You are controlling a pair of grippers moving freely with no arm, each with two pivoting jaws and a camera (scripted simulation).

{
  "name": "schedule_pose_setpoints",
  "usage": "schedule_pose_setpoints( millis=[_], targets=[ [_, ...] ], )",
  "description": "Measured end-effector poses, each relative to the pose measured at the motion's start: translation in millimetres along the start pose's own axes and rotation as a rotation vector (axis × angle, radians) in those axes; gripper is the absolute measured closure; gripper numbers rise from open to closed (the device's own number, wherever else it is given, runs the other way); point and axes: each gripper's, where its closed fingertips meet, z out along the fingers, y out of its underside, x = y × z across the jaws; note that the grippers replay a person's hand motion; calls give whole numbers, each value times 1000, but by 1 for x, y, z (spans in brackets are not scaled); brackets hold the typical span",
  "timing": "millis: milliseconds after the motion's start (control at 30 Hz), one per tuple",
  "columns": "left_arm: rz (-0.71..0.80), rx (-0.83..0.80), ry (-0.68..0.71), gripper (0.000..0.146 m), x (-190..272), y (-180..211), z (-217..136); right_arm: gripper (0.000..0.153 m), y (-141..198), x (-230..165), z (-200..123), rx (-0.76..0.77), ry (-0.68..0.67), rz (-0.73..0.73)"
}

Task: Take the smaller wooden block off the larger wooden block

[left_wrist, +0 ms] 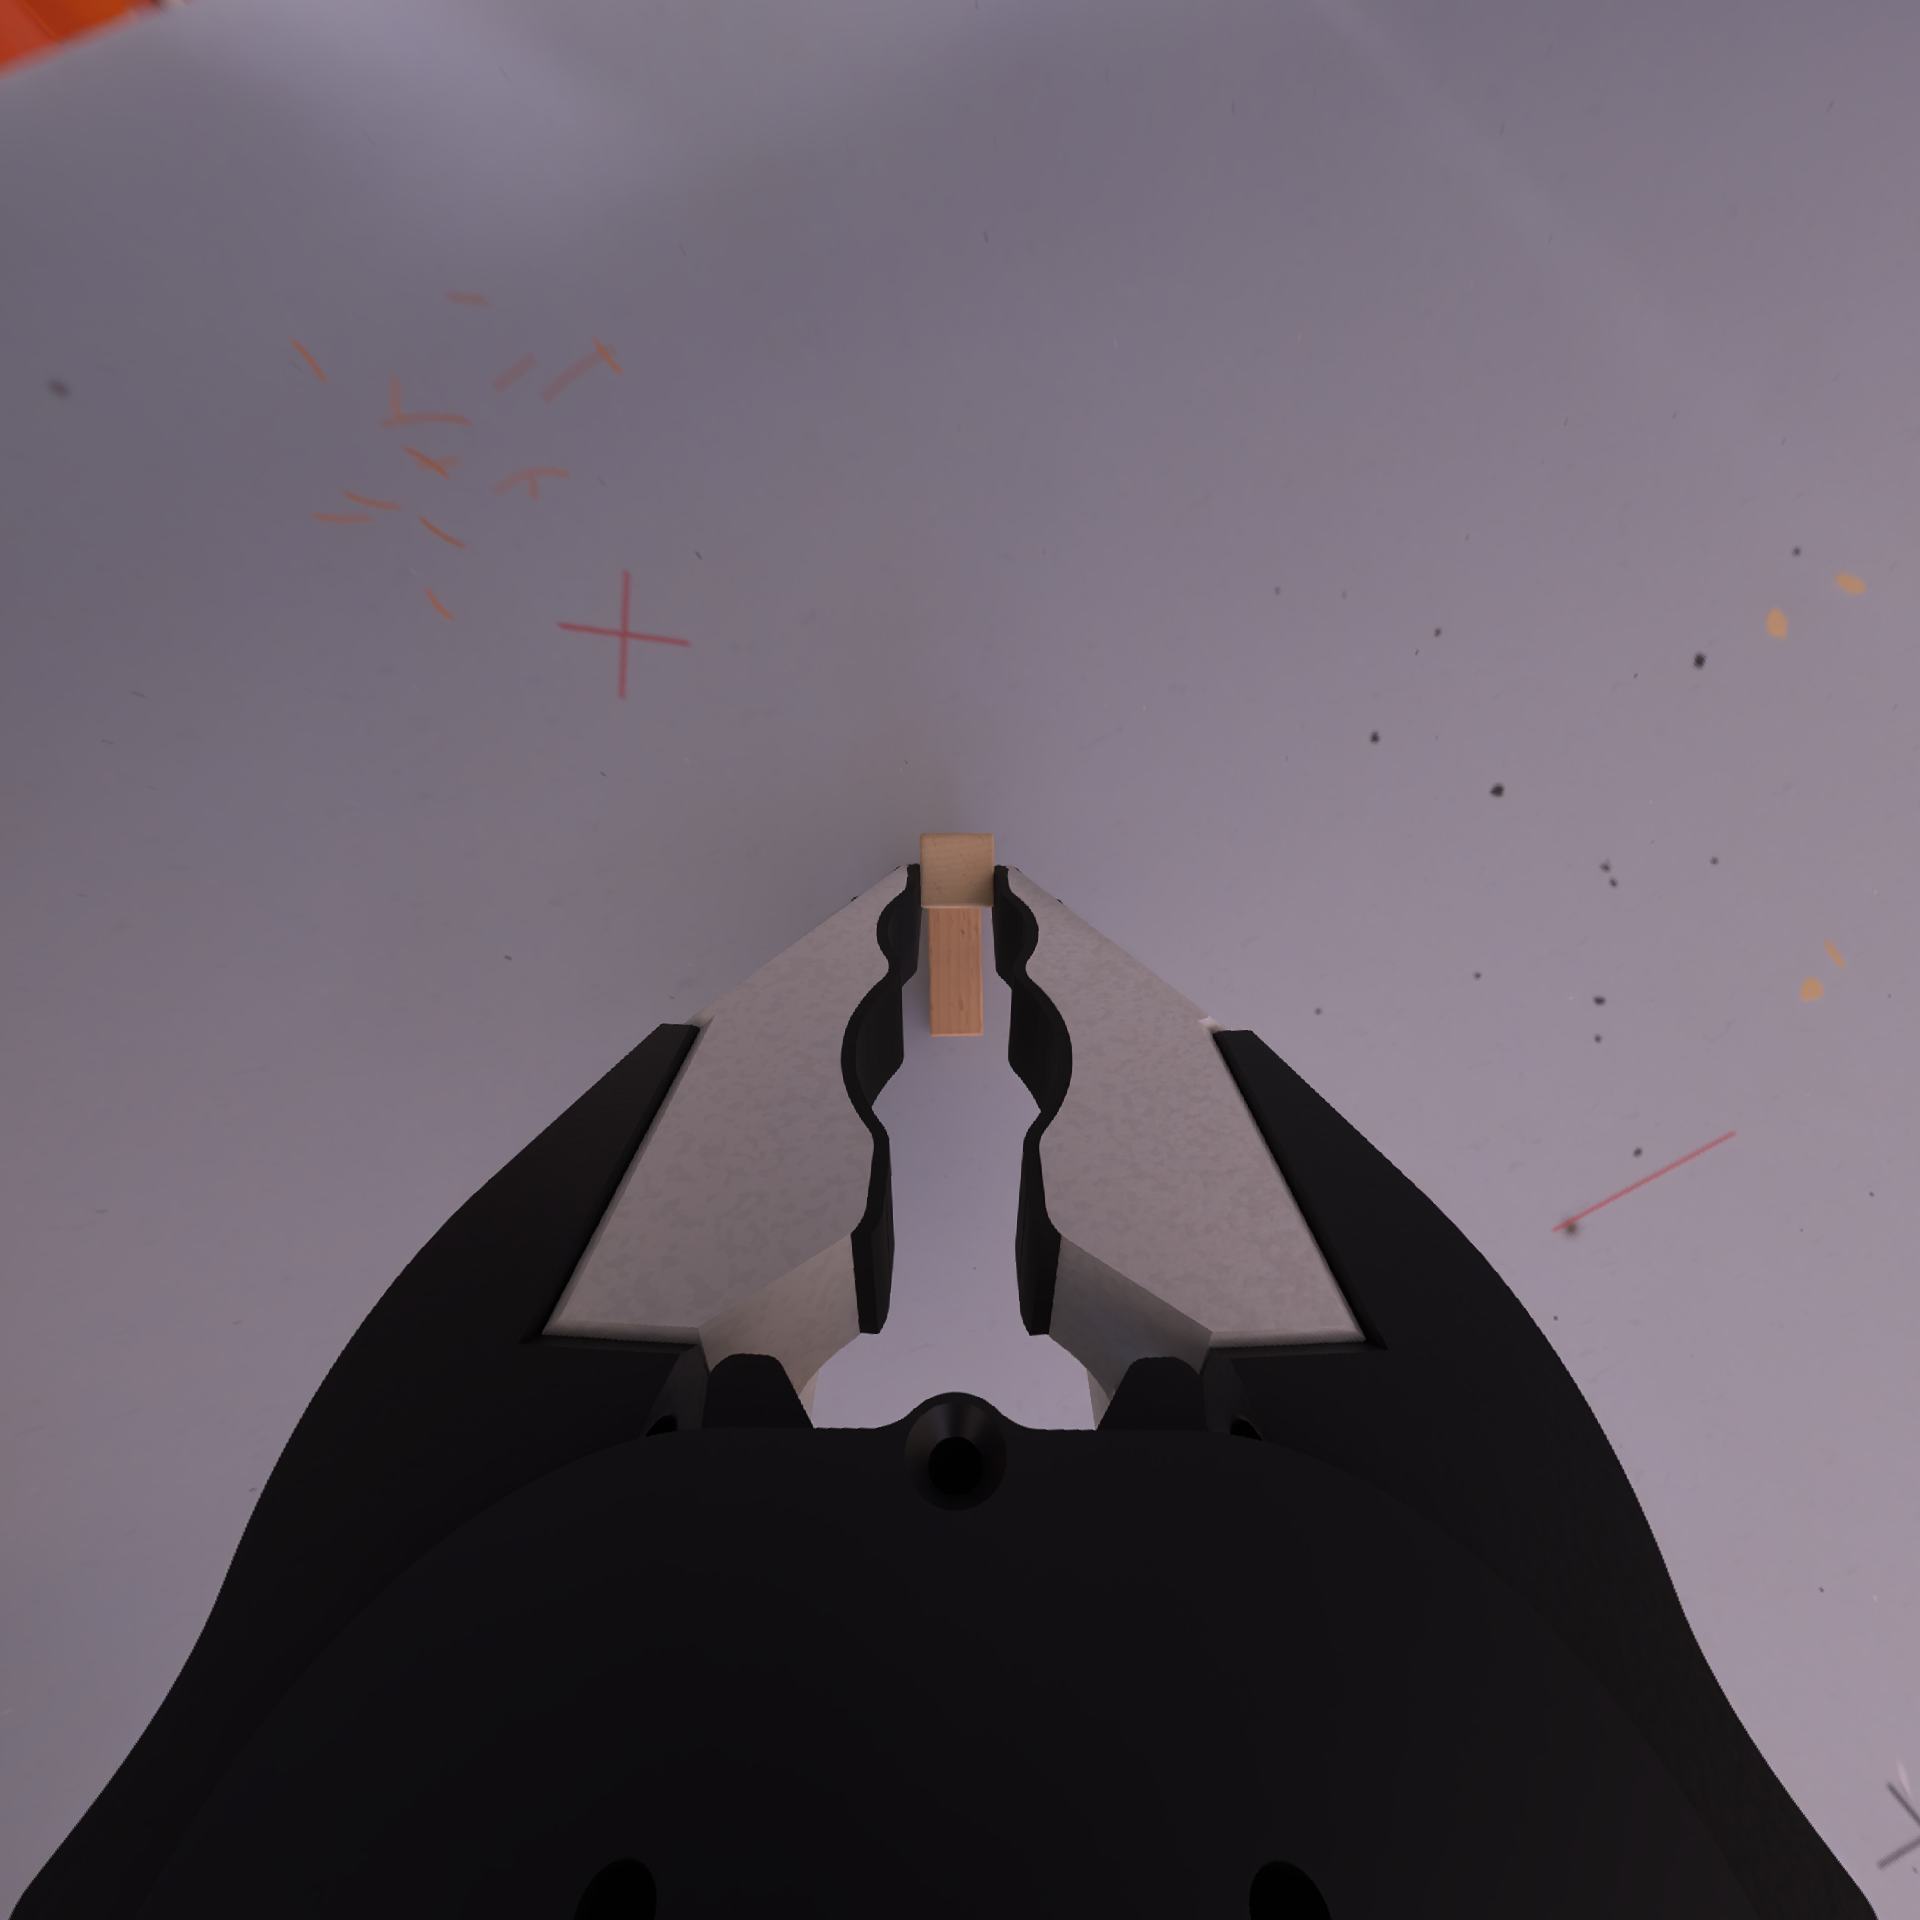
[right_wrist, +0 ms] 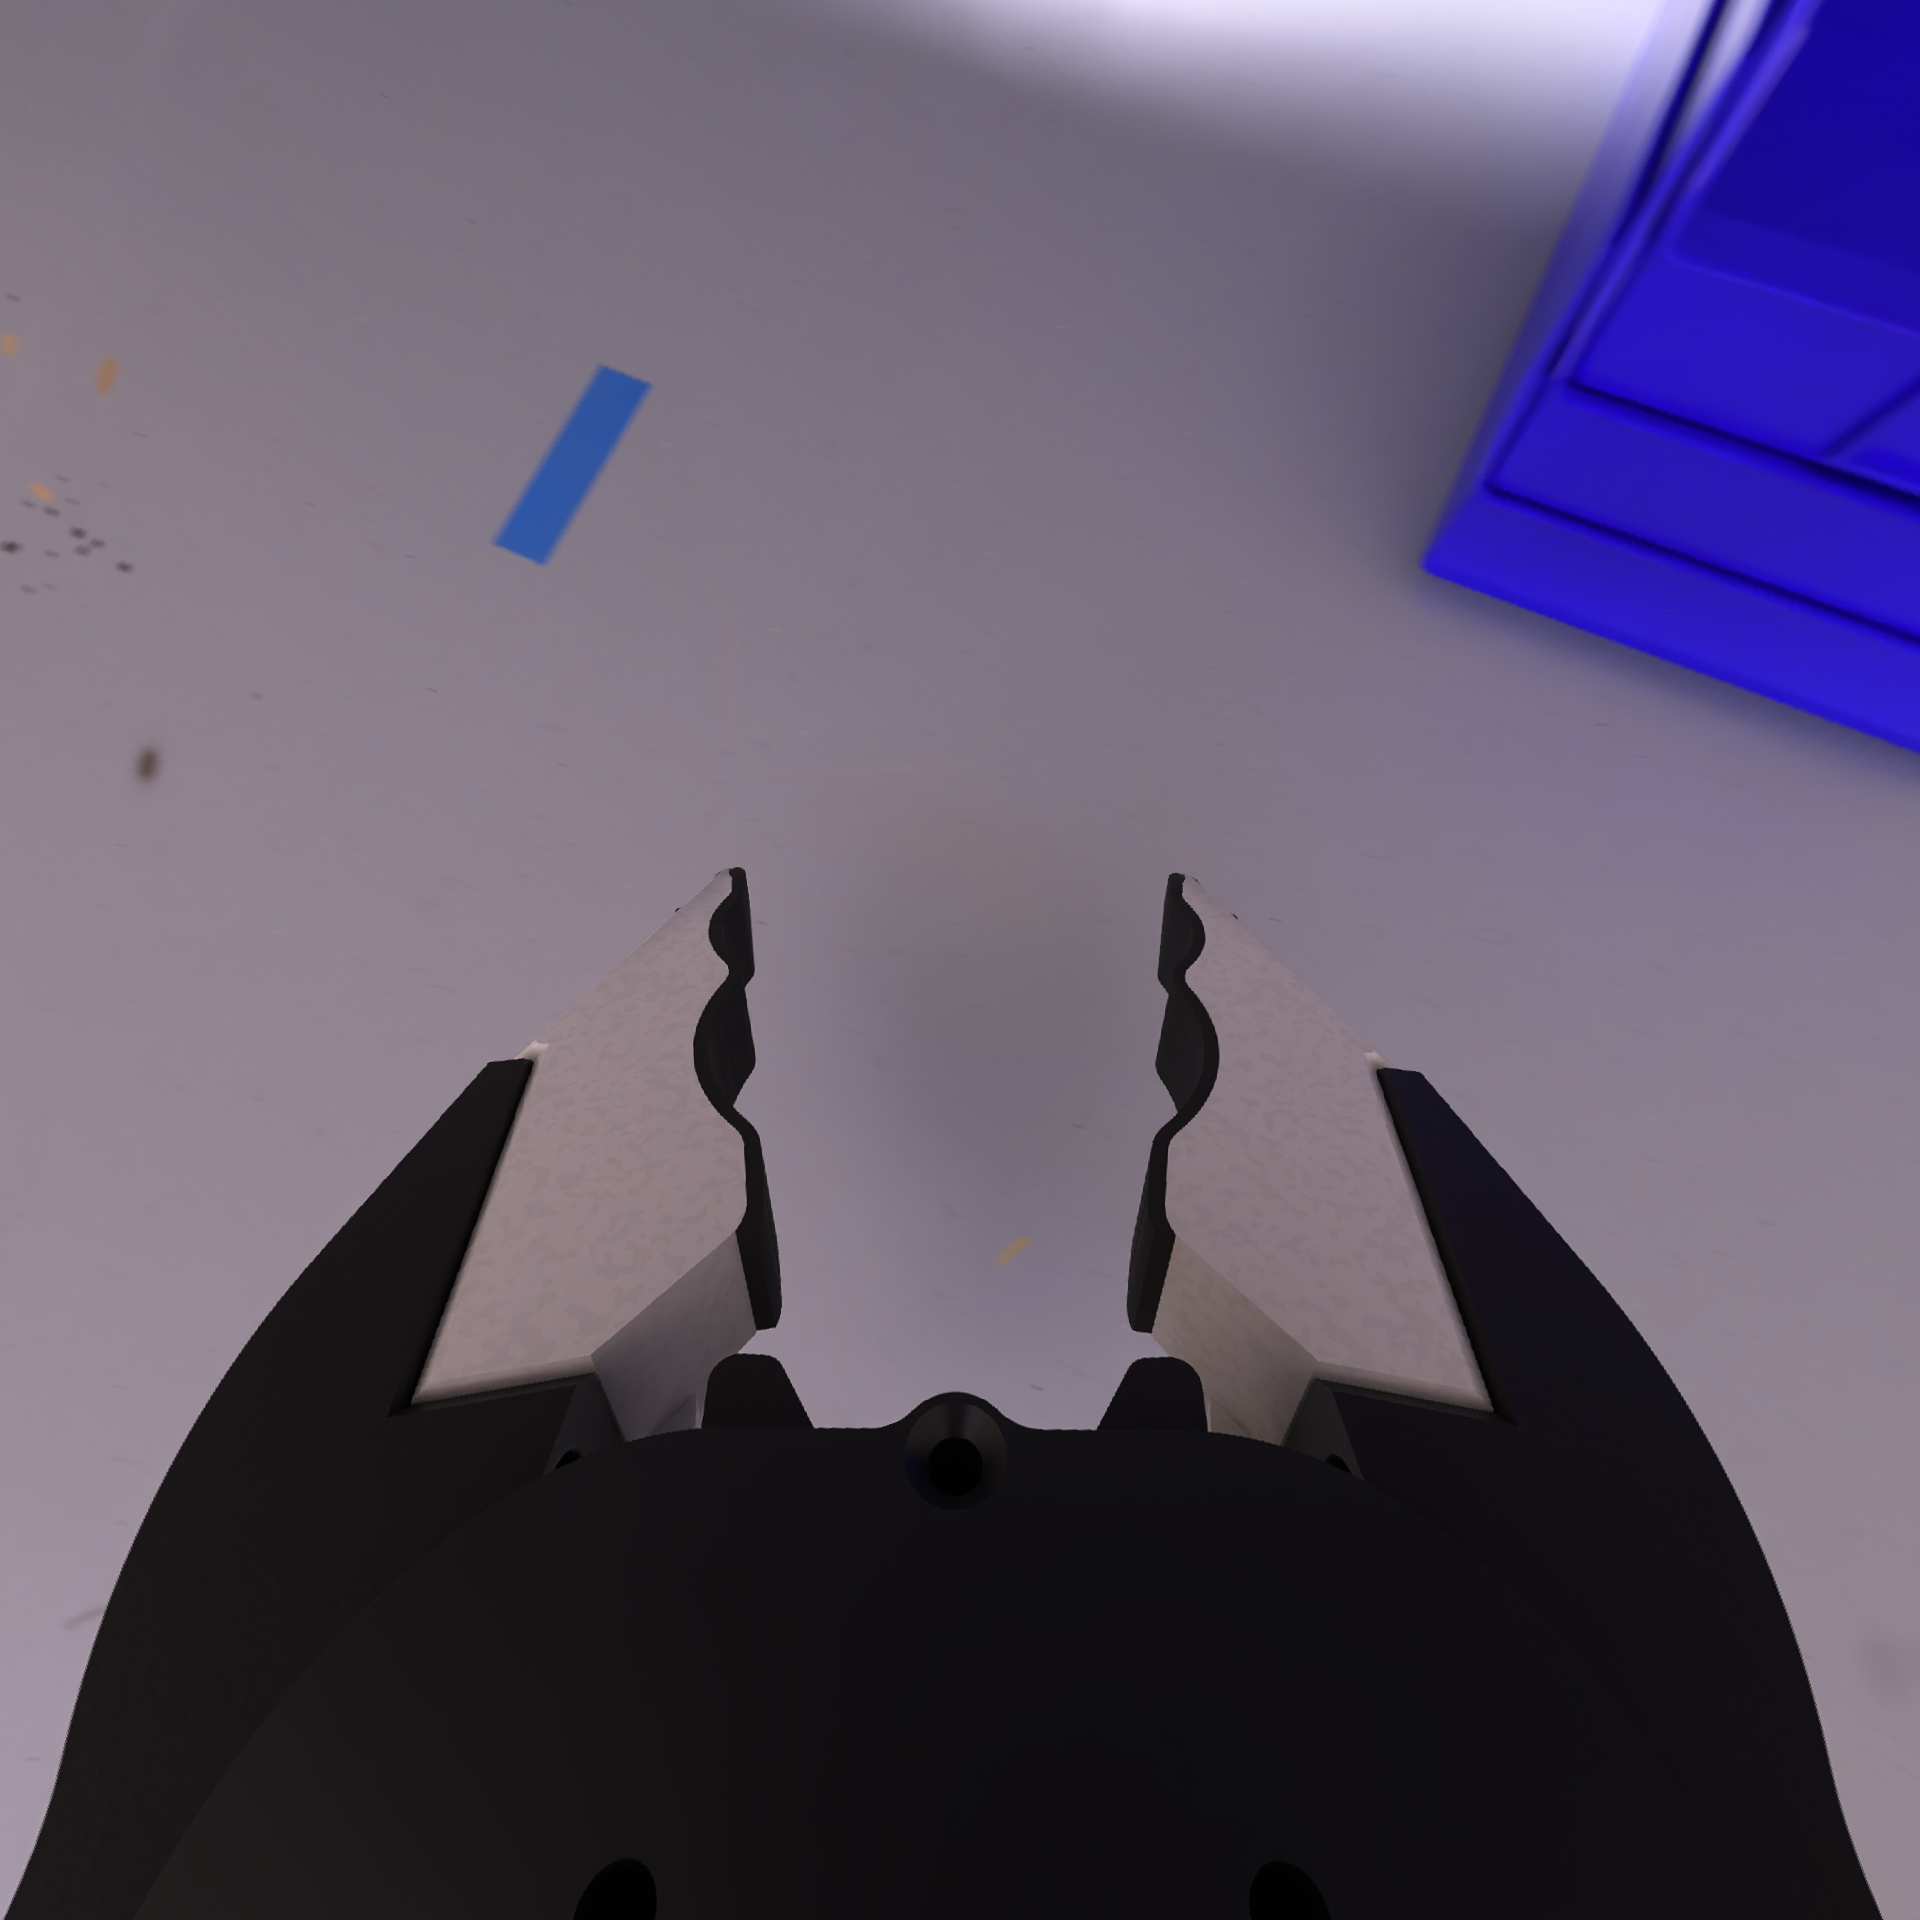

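In the left wrist view my left gripper [left_wrist: 956,883] is shut on the smaller wooden block [left_wrist: 957,864], a pale cube held between the fingertips. The larger wooden block [left_wrist: 955,971], a longer tan bar, shows through the gap between the fingers, just nearer than the cube; it looks narrower and lower down, apart from the pads. Whether the cube still touches it I cannot tell. In the right wrist view my right gripper [right_wrist: 956,881] is open and empty above the bare grey table. Neither block shows there.
A blue bin [right_wrist: 1704,457] stands at the upper right of the right wrist view, and a flat blue tape strip [right_wrist: 571,464] lies to the upper left. The grey table [left_wrist: 1247,416] bears red marks and dark specks. An orange edge [left_wrist: 52,26] shows at the far left corner.
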Motion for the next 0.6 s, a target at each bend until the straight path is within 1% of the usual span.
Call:
schedule_pose_setpoints(
  millis=[100, 233, 333, 433, 600],
  targets=[
    [4, 56, -22, 133, -3, -13, -15, 72, -2, -29, 8, 4, -43, 15],
    [19, 128, -4, 133, 3, -32, -42, 67, -7, -70, 20, 12, -90, 24],
    [54, 184, -15, 133, 10, -50, -66, 55, -15, -104, 30, 32, -158, 56],
    [73, 241, -31, 133, 15, -65, -87, 47, -25, -138, 39, 53, -215, 64],
    [65, 326, -27, 133, 20, -80, -108, 45, -42, -186, 57, 102, -254, 61]
  ],
)
